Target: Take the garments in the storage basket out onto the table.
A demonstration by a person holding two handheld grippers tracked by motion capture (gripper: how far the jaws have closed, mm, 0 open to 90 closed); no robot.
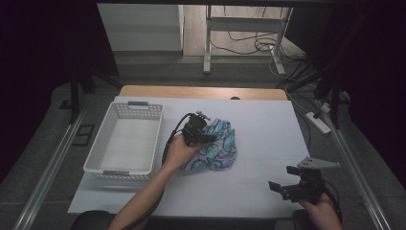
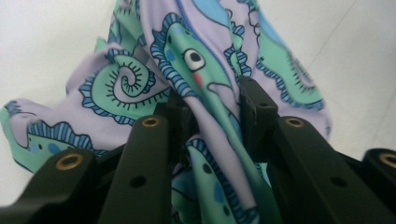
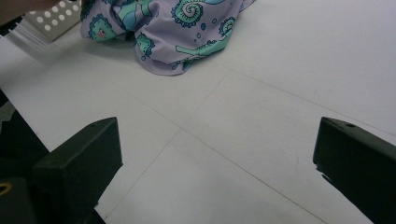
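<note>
The seahorse-print cloth (image 1: pixel 219 146) lies bunched in a soft heap near the middle of the white table (image 1: pixel 258 120), lavender with teal and blue seahorses and curled tails across it (one cartoon eye and a pink cheek show plainly in the left gripper view). The left gripper (image 2: pixel 212 114) sits right on the heap's near-left side, its two black jaws drawn in on a raised fold of the fabric, which runs up between them and drapes down toward the camera; in the high view the person's left hand (image 1: pixel 179 151) wraps the gripper's body just at the cloth's edge, with the cable looping off behind it. To the left of the cloth, close by but not touching it as far as the high view shows, stands a white perforated basket (image 1: pixel 136 111). The right gripper (image 1: pixel 282 188) is well apart from the cloth, at the table's near right corner, held low over the bare surface with its jaws spread wide; in the right gripper view the cloth lies ahead at the top left beyond the seams of the tabletop.
</note>
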